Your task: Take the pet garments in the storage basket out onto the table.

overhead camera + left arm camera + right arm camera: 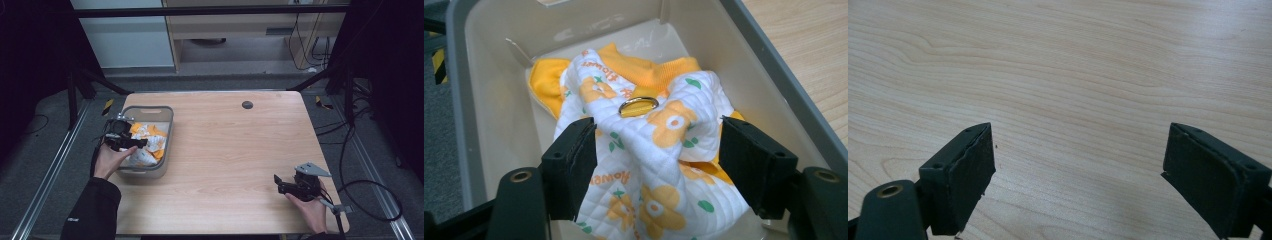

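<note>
A white quilted garment (659, 150) printed with orange flowers, with orange trim and a gold metal ring (638, 106), lies bunched in a grey plastic bin (489, 100). In the high view the bin (169, 131) stands at the table's left edge with the garment (149, 145) inside. My left gripper (654, 145) reaches down into the bin (126, 141), jaws wide on either side of a raised fold of the cloth, the pads at its sides without a clear pinch. My right gripper (278, 183) rests low over bare wood at the table's front right, open (1078, 150), nothing between its jaws.
The wooden table (235, 145) has a small dark round cap (247, 104) near its far edge. Metal frame rails and loose cables run along the floor on both sides. A cable trails from the right gripper off the table's front right corner.
</note>
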A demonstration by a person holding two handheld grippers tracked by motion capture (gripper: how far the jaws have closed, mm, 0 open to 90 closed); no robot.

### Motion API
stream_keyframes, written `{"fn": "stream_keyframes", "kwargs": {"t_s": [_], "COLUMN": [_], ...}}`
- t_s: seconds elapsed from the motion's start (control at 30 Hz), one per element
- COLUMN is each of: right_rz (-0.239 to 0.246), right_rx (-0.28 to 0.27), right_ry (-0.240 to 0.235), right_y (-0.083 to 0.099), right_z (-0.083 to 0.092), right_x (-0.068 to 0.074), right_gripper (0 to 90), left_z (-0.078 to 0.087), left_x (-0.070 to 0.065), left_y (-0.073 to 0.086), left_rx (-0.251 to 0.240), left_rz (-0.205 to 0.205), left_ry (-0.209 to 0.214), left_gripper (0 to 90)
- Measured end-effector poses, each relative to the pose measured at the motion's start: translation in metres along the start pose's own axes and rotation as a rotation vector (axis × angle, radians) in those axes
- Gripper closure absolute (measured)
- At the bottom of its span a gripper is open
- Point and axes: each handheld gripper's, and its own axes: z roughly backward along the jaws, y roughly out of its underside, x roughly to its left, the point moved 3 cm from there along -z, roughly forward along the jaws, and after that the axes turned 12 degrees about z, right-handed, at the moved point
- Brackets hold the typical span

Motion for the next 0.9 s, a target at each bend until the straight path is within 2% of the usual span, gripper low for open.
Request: {"fn": "stream_keyframes", "kwargs": {"t_s": [0.13,0.27,0.47,0.73,0.9], "right_rz": [0.002,0.002,0.008,0.007,0.004], "right_rx": [0.005,0.005,0.008,0.012,0.014], "right_ry": [-0.001,-0.001,-0.003,-0.006,-0.007], "right_y": [0.0,0.0,0.001,0.001,0.001], "right_z": [0.0,0.0,-0.001,-0.002,-0.002], "right_x": [0.001,0.001,0.001,0.001,0.001], "right_gripper": [13.1,13.1,13.1,13.1,13.0], "left_z": [-0.006,-0.01,-0.017,-0.024,-0.028], "left_x": [-0.001,-0.002,-0.001,0.001,0.004], "left_y": [0.001,0.001,0.001,0.002,0.003], "left_rx": [0.03,0.055,0.096,0.132,0.169], "left_rz": [-0.002,-0.019,-0.022,-0.025,-0.014], "left_ry": [0.012,-0.004,-0.009,-0.018,-0.012], "left_gripper": [32.9,32.9,35.2,43.6,53.1]}}
